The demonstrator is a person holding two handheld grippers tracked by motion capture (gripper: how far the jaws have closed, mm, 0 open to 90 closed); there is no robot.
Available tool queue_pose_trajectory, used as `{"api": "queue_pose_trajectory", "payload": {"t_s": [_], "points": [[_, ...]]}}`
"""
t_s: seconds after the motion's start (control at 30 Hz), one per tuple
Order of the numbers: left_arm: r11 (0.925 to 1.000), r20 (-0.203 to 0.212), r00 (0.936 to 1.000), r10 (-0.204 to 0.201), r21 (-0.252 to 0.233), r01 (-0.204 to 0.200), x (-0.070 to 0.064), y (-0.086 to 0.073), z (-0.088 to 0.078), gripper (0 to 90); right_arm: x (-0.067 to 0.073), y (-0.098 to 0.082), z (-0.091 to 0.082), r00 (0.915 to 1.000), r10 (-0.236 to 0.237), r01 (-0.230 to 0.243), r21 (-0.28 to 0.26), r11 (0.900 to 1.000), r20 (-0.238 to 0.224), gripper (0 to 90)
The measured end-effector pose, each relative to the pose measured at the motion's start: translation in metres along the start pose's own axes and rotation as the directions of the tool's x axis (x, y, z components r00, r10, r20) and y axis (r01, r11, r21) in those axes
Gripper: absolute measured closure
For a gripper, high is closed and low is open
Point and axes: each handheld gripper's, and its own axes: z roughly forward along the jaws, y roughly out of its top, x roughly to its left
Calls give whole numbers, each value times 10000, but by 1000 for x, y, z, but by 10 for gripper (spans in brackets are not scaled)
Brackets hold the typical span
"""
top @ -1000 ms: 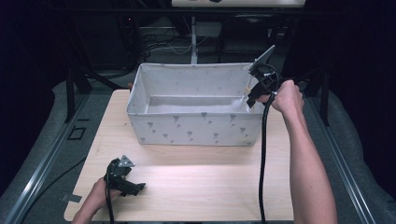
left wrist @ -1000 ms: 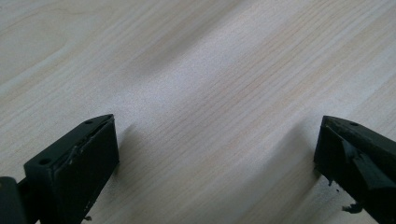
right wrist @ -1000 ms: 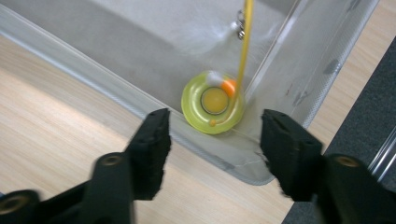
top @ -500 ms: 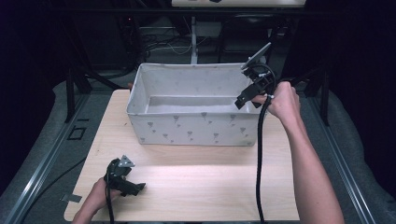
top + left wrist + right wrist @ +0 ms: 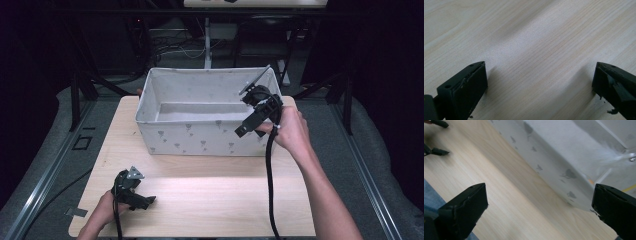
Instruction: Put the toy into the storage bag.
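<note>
One fabric box (image 5: 200, 125) centre frame on one wooden surface (image 5: 210, 200). Two grippers, both released, empty: right gripper (image 5: 246, 129) just opened at box's right corner; left gripper (image 5: 148, 201) lower left.

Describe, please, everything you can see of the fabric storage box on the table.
The fabric storage box is a rectangular open-topped bin of light grey cloth, printed with small dark motifs, with stiff upright walls. Its inside looks empty, with a pale flat floor. It stands upright toward the far side of the wooden table, long side facing the person. The right hand-held gripper hangs at its near right corner with jaws open and nothing between them; whether it touches the cloth cannot be told. Its patterned wall and a corner seam show in the right gripper view.
</note>
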Motion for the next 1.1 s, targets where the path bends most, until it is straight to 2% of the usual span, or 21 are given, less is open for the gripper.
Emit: {"api": "queue_pose_trajectory", "payload": {"t_s": [0.07,0.1,0.3,0.53,0.83,0.87,0.93,1.0,1.1], "points": [[10000,-12,10000,43,11,-43,0,0,0,0,4,-2,3,10000,-81,81,-21,10000,-54,0],[10000,-5,10000,34,15,-34,0,0,0,0,13,-7,10,9997,-225,225,-9,9997,-107,0],[10000,-4,10000,27,9,-27,0,0,0,0,33,-18,32,9962,-783,796,344,9962,-378,0],[10000,-8,10000,32,-6,-32,0,0,0,0,49,-43,71,9916,-1081,1131,707,9911,-711,10],[10000,0,10000,45,-40,-45,0,0,0,0,51,-82,115,9896,-879,1000,1043,9895,-1141,17],[10000,8,10000,36,-39,-36,0,0,0,0,51,-84,118,9895,-969,1111,1359,9845,-1073,12],[10000,10,10000,75,-30,-75,0,1,0,0,49,-91,124,9906,-626,779,1251,9891,-1220,13],[10000,5,10000,76,-39,-76,0,1,1,0,49,-95,128,9900,-770,939,1449,9850,-1183,15],[10000,7,10000,66,-48,-66,0,1,1,0,49,-100,135,9903,-708,900,1635,9824,-1194,18]]}}
